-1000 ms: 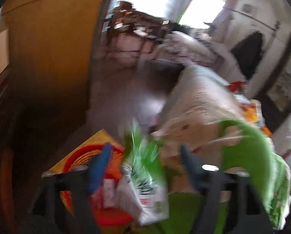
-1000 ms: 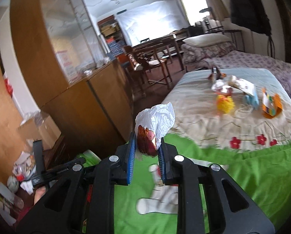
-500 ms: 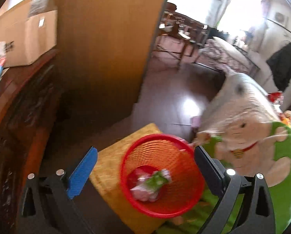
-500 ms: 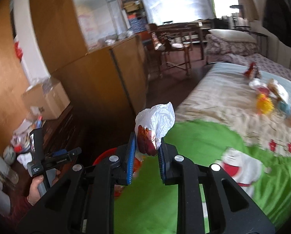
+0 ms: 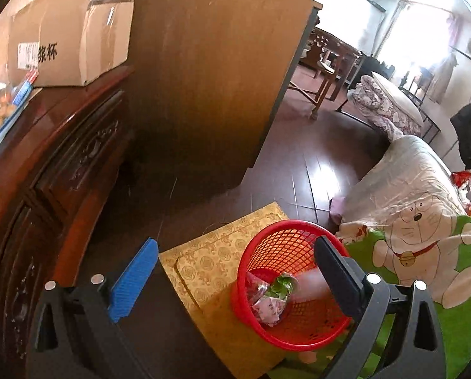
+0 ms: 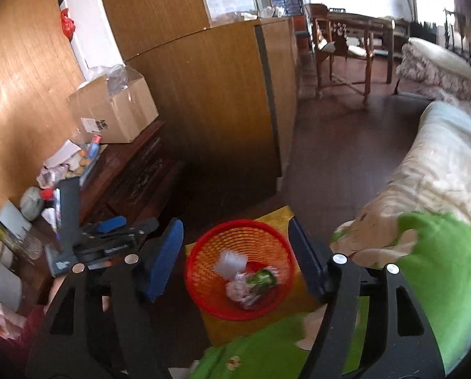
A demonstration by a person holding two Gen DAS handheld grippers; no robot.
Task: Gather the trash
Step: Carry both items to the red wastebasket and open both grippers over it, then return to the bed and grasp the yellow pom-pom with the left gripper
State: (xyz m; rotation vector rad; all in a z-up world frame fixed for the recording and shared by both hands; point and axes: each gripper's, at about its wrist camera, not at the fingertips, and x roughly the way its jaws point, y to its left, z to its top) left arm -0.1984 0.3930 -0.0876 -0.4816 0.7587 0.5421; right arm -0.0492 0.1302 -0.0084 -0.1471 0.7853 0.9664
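A red mesh wastebasket [image 5: 294,284] stands on a yellow patterned box [image 5: 213,271] beside the bed; it also shows in the right wrist view [image 6: 238,268]. Inside lie a green and white wrapper [image 5: 273,297] and, in the right wrist view, a white plastic bag [image 6: 230,262] that looks blurred. My left gripper [image 5: 235,278] is open and empty, above and left of the basket. My right gripper [image 6: 238,262] is open and empty, directly above the basket. The left gripper also appears in the right wrist view [image 6: 99,240], held by a hand.
A dark wooden sideboard [image 5: 45,164] at the left carries a cardboard box [image 5: 74,38] and clutter [image 6: 55,170]. A tall wooden cabinet [image 5: 210,79] stands behind. The bed with a green cartoon blanket [image 5: 425,262] is at the right. Dark wood floor [image 5: 314,158] lies beyond.
My right gripper swung over the basket, opened and let go of the white bag, which now sits in the basket. My left gripper dropped the green wrapper earlier and drew back left.
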